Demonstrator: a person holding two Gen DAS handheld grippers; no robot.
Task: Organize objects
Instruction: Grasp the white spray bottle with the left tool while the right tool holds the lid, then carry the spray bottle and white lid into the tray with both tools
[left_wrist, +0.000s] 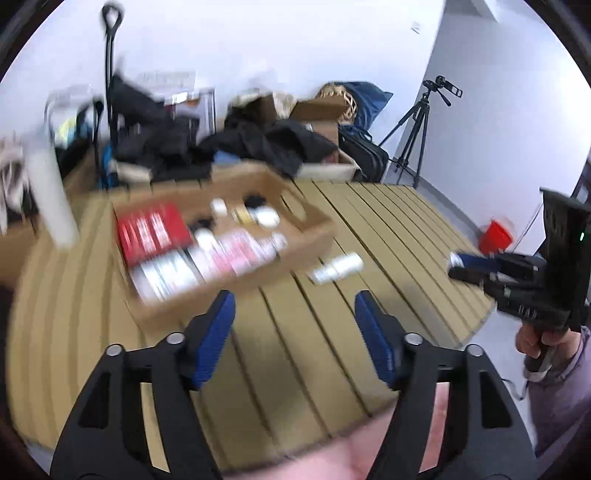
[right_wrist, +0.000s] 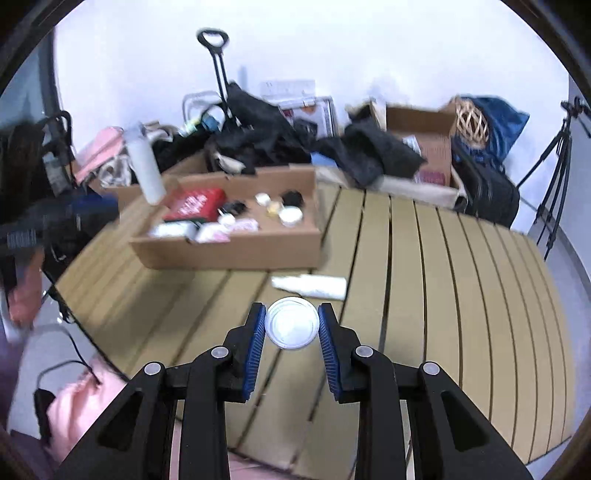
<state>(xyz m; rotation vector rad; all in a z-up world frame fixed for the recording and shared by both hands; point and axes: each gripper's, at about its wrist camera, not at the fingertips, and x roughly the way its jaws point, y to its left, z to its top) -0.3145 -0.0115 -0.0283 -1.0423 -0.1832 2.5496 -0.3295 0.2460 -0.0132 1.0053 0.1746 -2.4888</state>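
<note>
Your right gripper (right_wrist: 291, 325) pinches a small round white jar (right_wrist: 292, 322) by its sides above the slatted table (right_wrist: 443, 295), short of the box (right_wrist: 229, 247); a smooth, curved wall could slip free if you swing fast. Your left gripper (left_wrist: 295, 314) hangs spread and empty, while a white bottle (right_wrist: 310, 287) lies loose beside the box.

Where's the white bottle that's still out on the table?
The white bottle lies on its side on the slatted table, just in front of the cardboard box, beyond the small round jar held in the right gripper.
</note>
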